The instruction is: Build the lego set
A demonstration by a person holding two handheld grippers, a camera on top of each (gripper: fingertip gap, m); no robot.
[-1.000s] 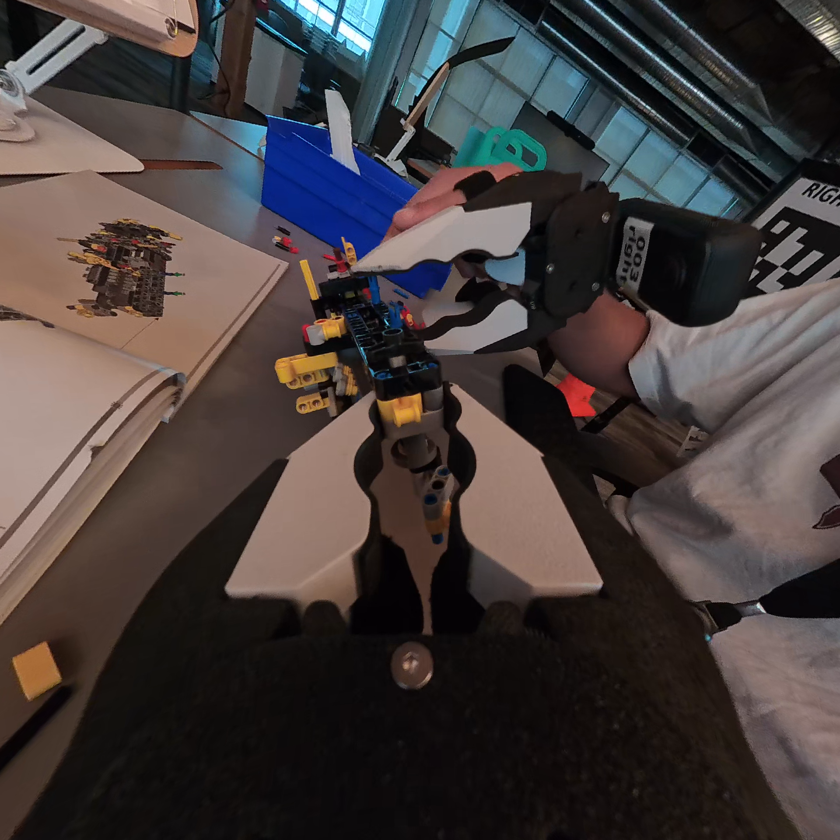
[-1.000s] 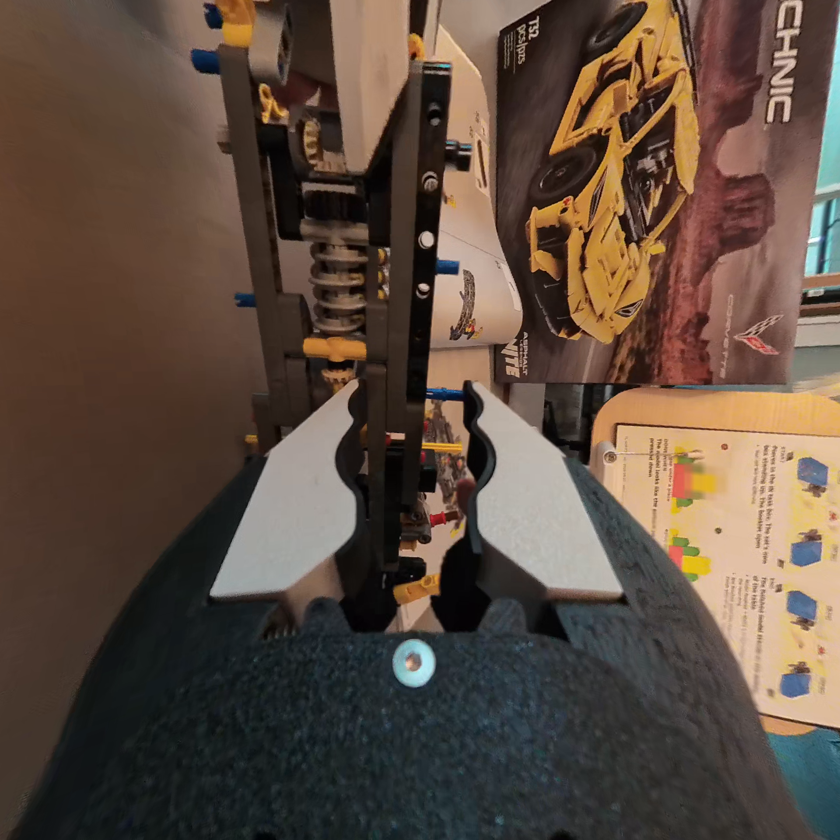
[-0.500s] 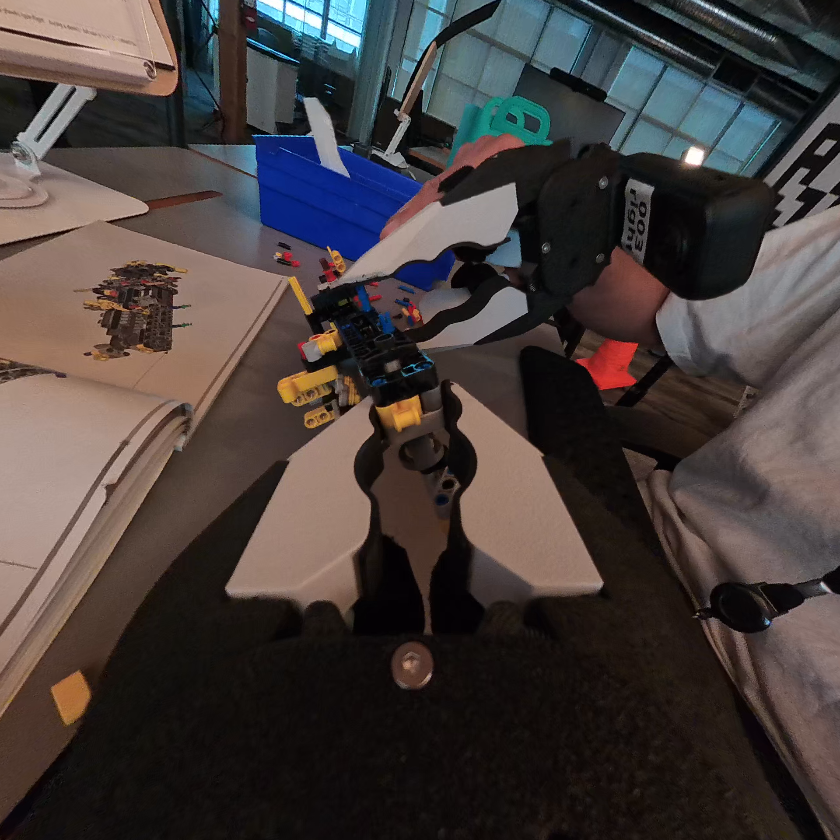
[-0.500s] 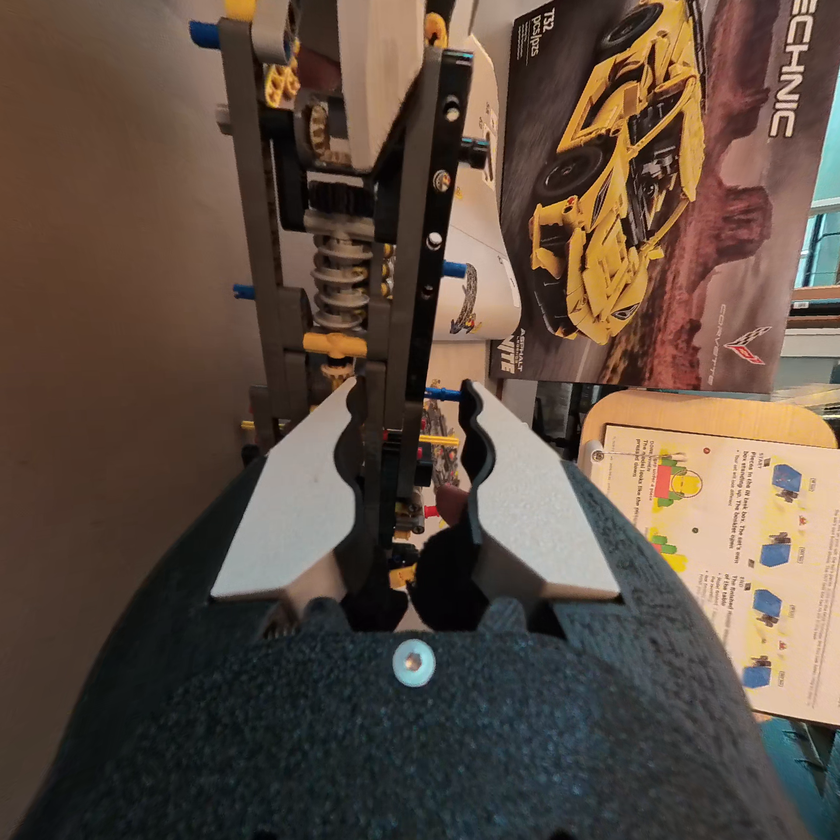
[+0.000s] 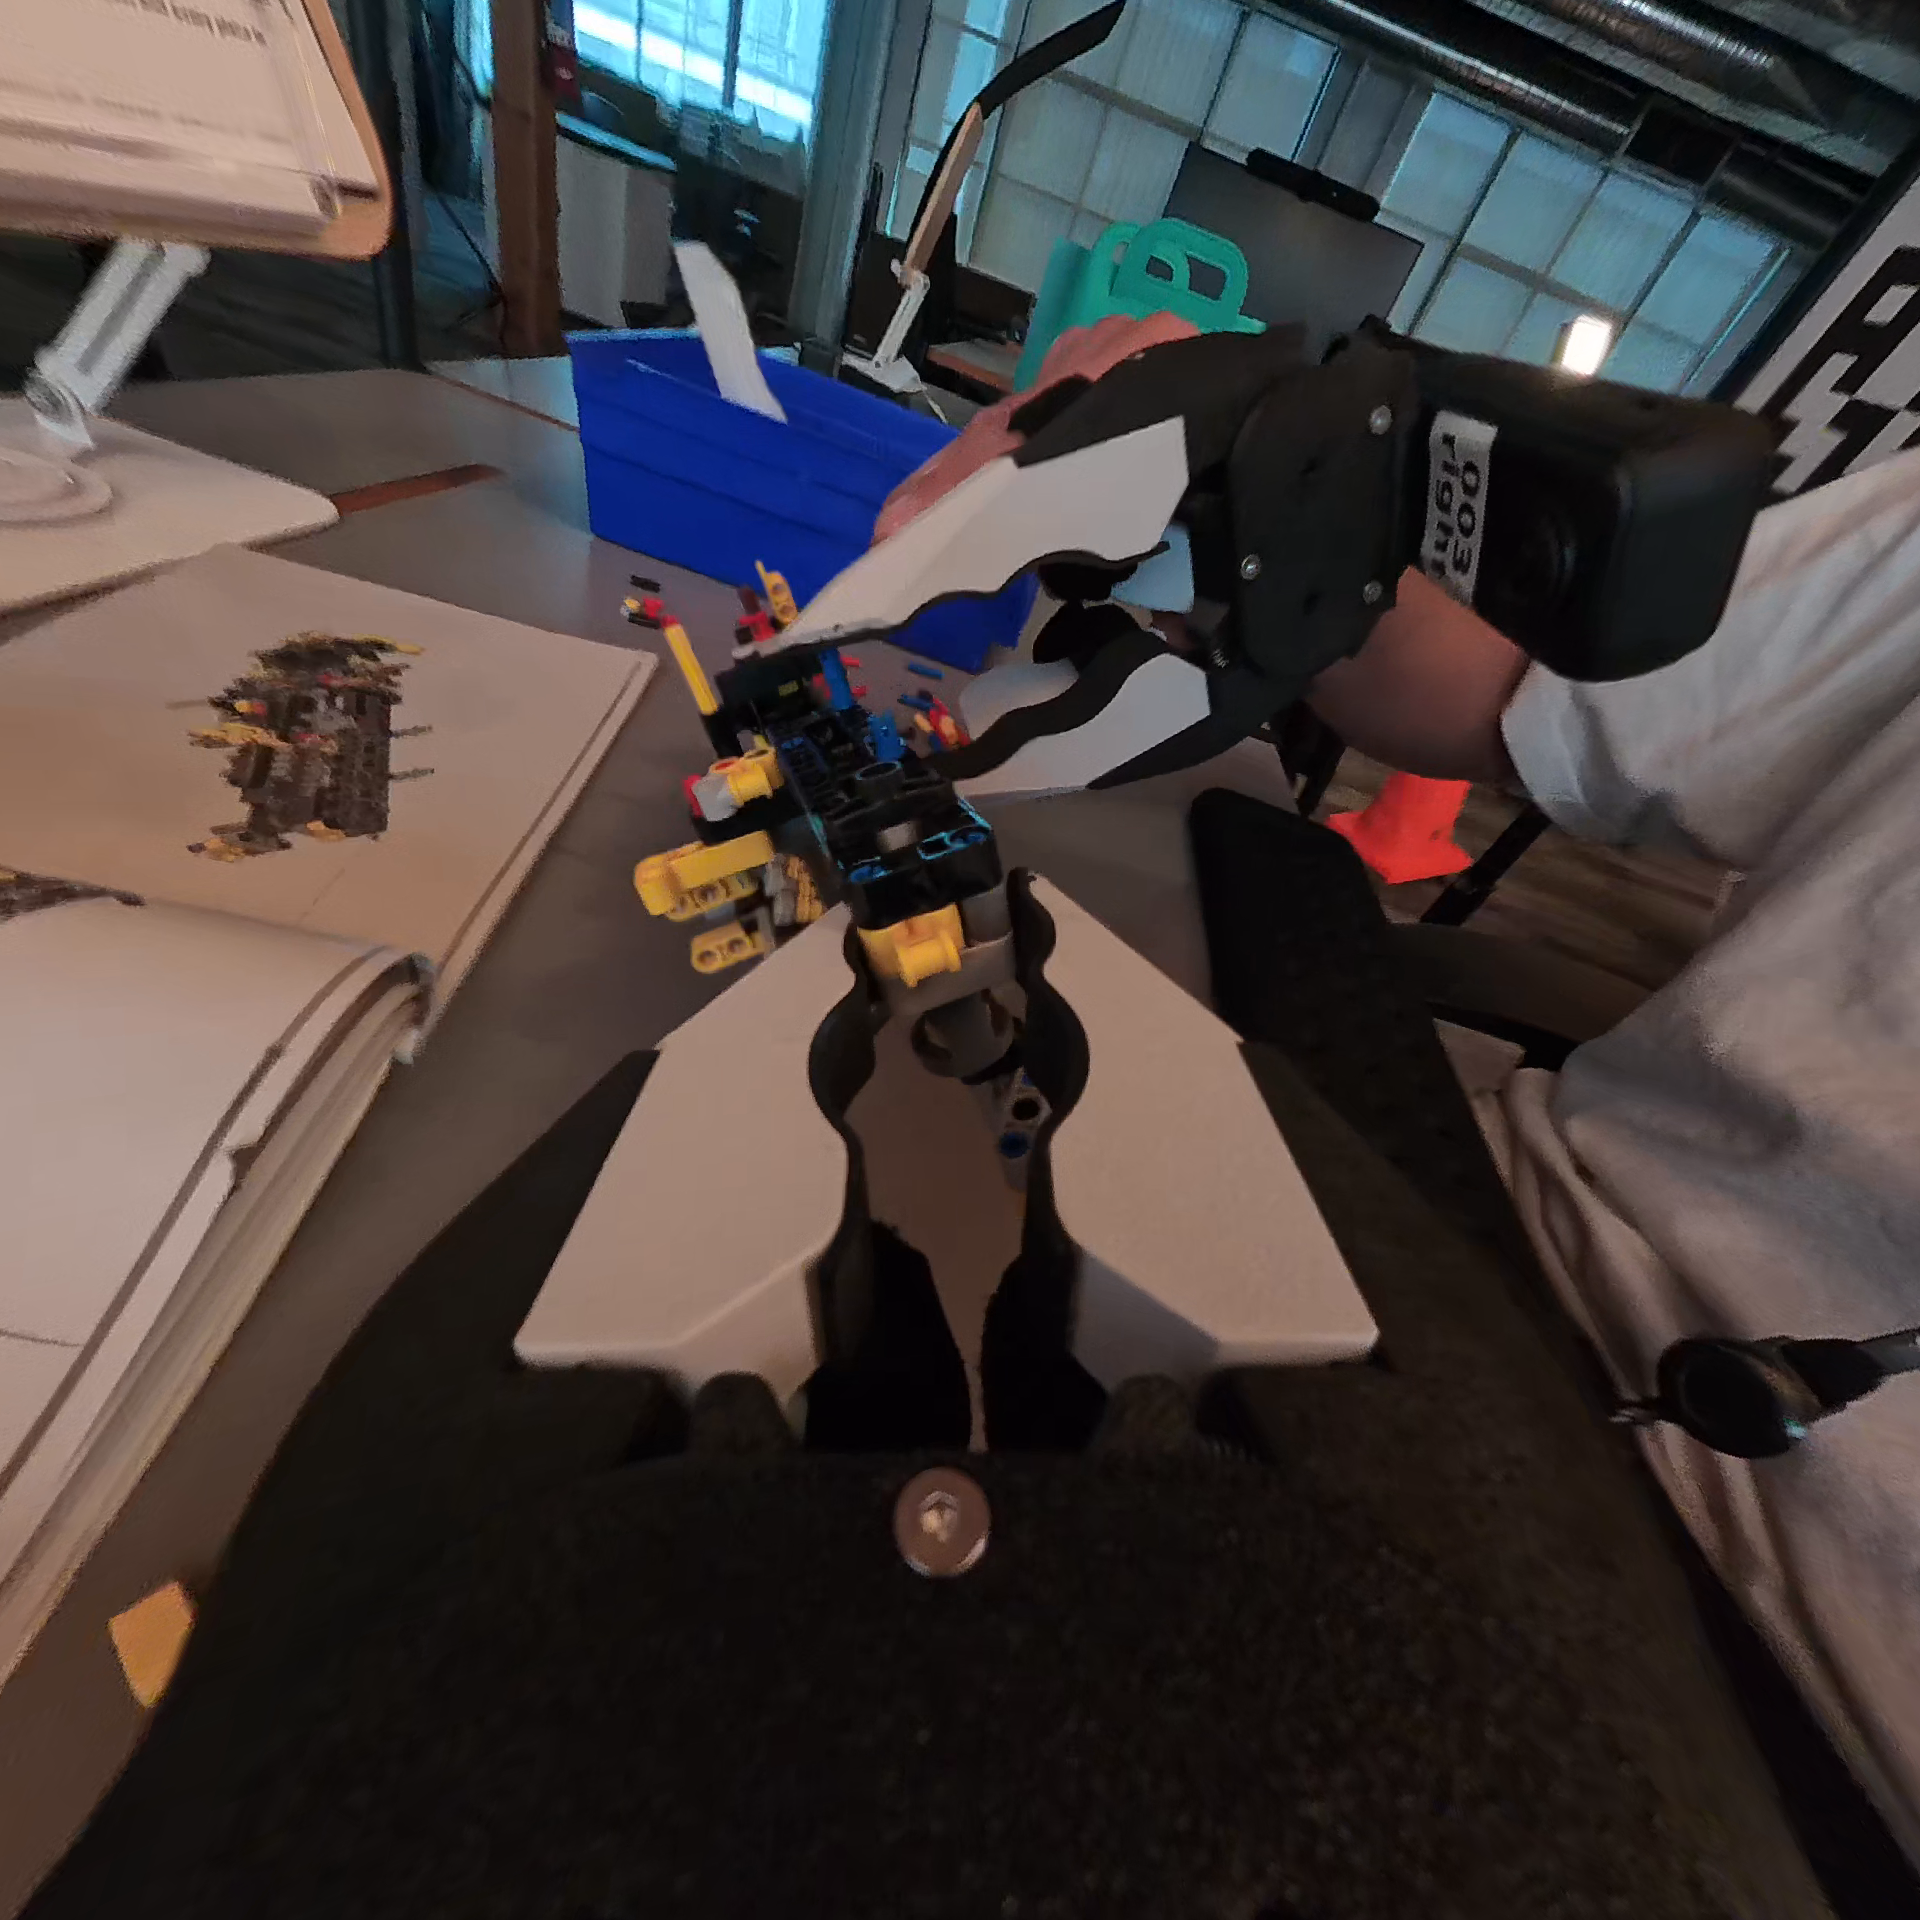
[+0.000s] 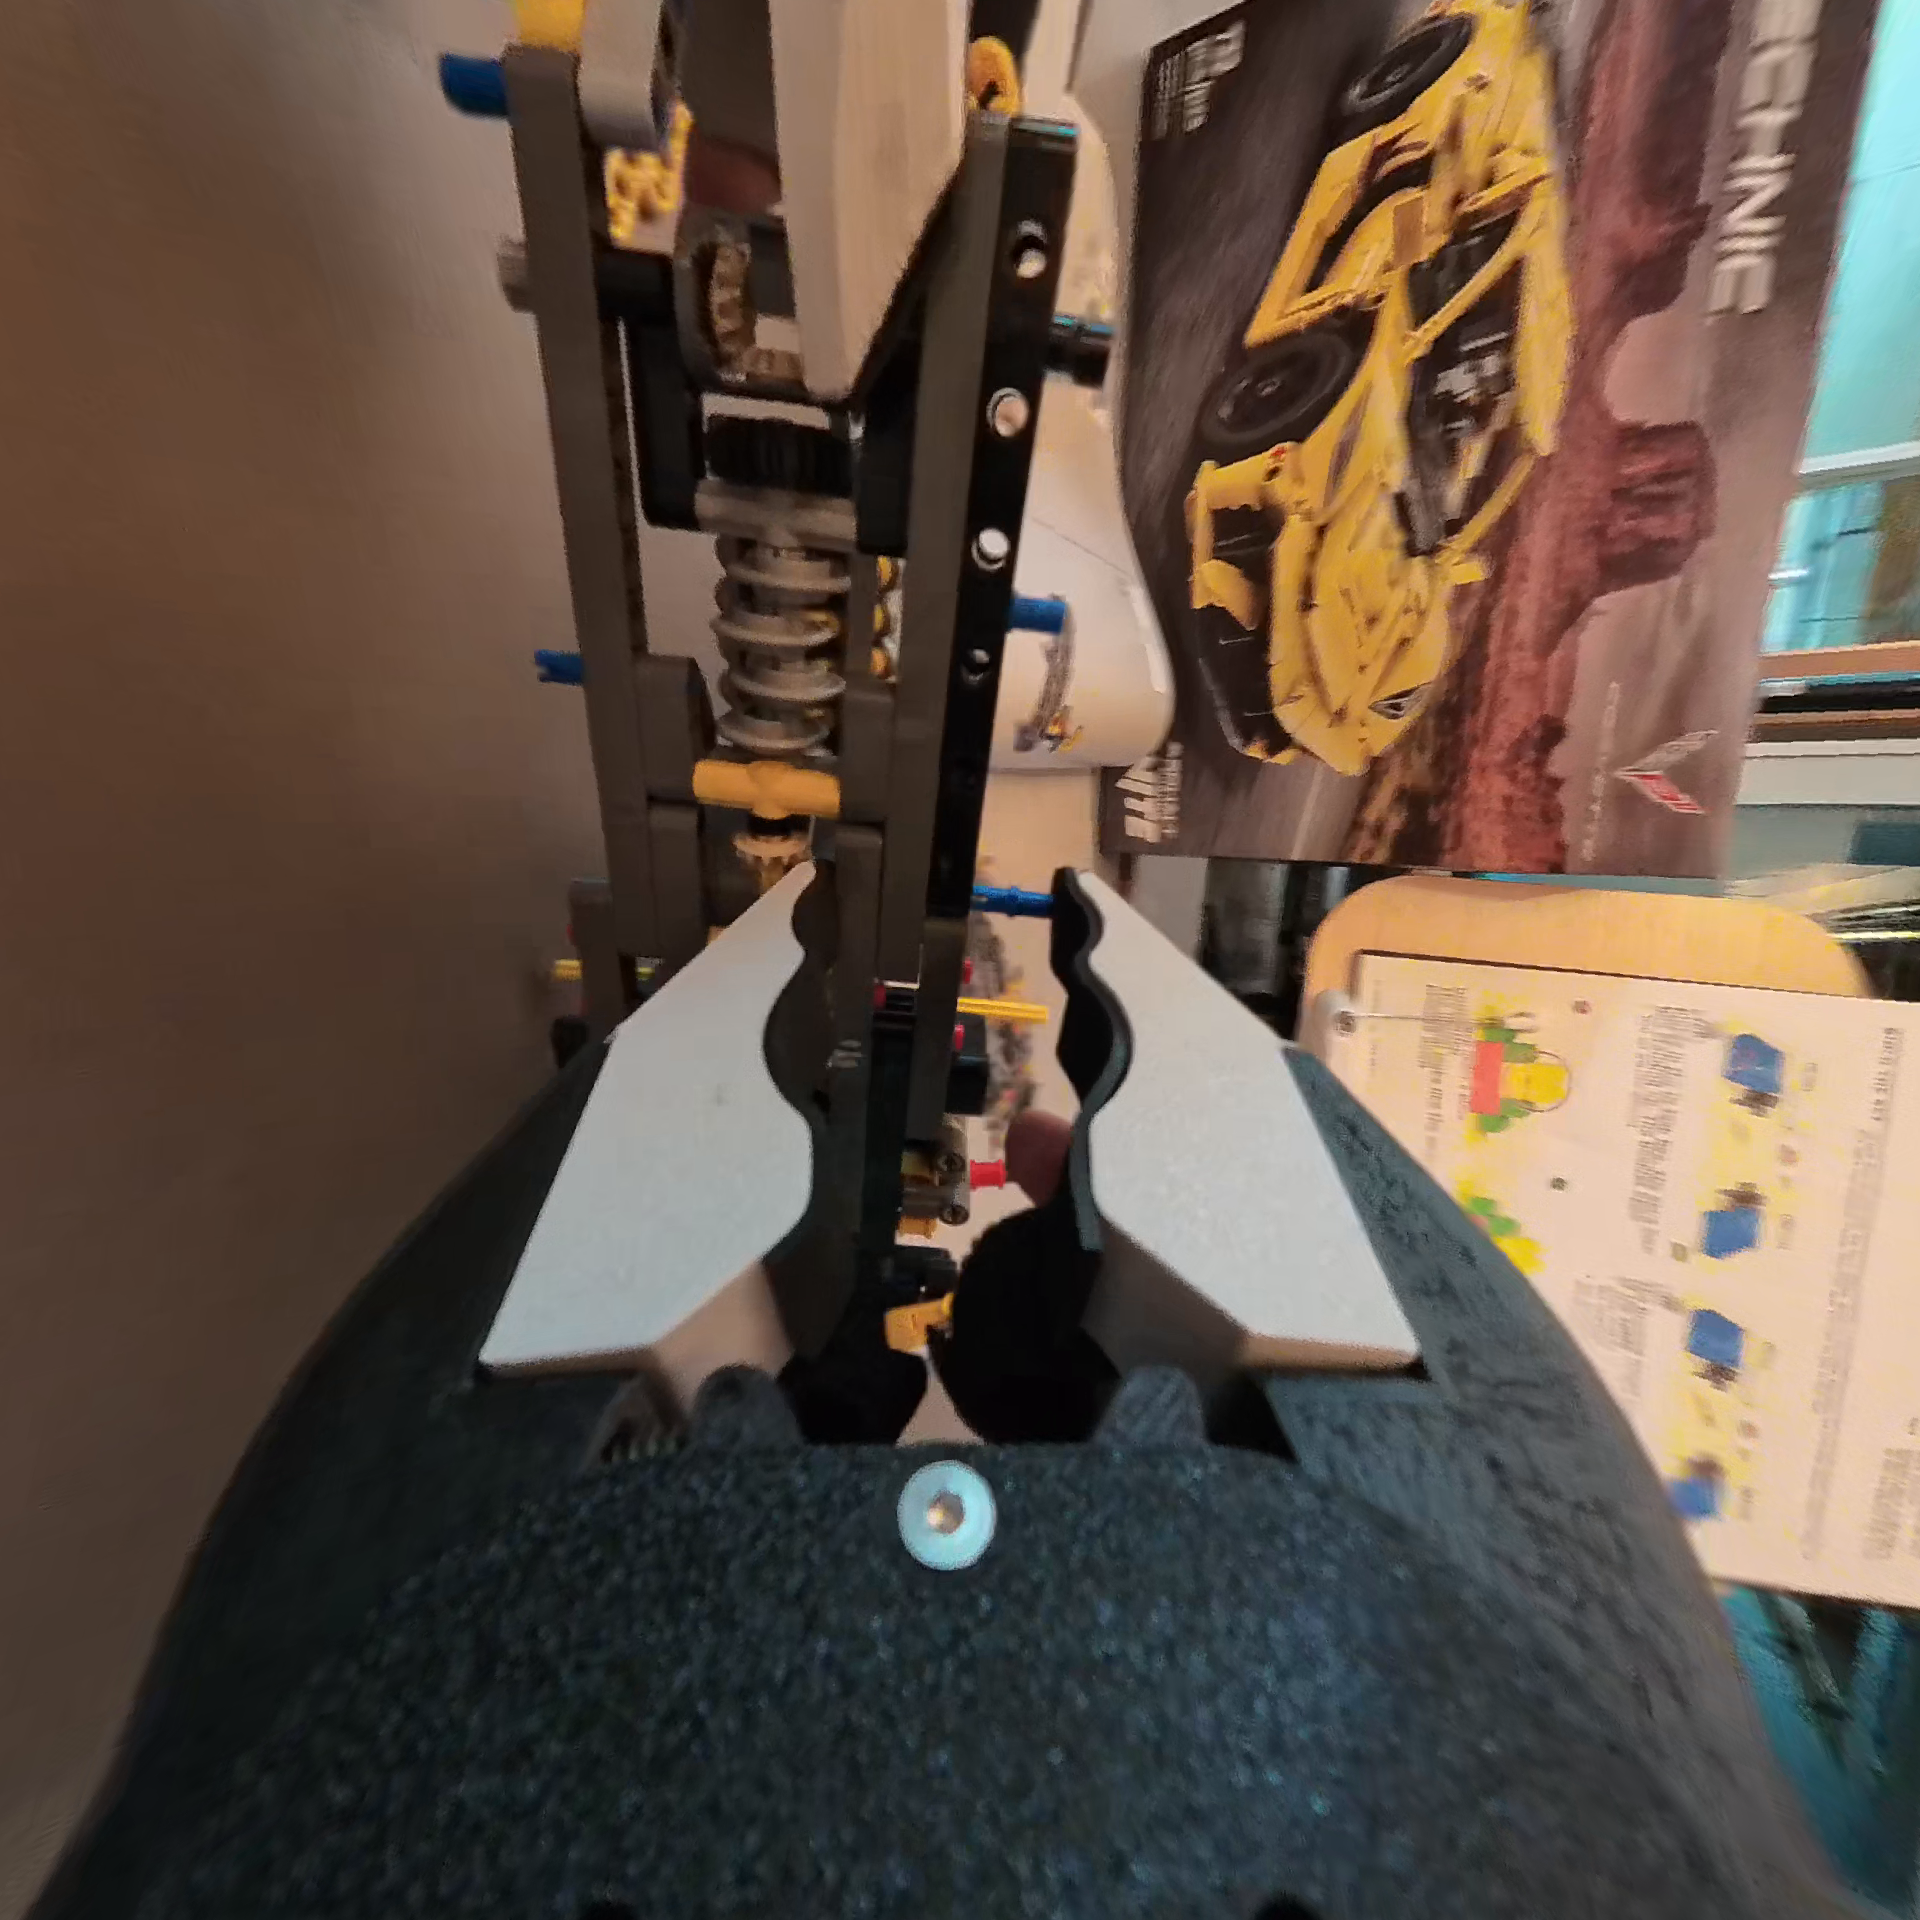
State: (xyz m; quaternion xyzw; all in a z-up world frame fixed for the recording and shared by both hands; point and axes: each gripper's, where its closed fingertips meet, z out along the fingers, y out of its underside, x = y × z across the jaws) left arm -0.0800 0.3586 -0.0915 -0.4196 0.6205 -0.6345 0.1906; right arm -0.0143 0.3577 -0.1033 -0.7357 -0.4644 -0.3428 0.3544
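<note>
Frame centre of the left wrist view: left tongs (image 5: pixel 940 940) clamp the near end of the black-and-yellow lego chassis assembly (image 5: pixel 831 790). Upper right: right tongs (image 5: pixel 842 696) straddle its far end, parted. Risk: uneven closure may twist pins loose.

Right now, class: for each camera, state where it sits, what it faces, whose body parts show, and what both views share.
Left wrist view: on the left gripper, clamped on the lego chassis; faces the blue bin; person's forearm shows.
Right wrist view: on the right gripper, open around the chassis; faces the set's box.
Shared: chassis, both grippers.
</note>
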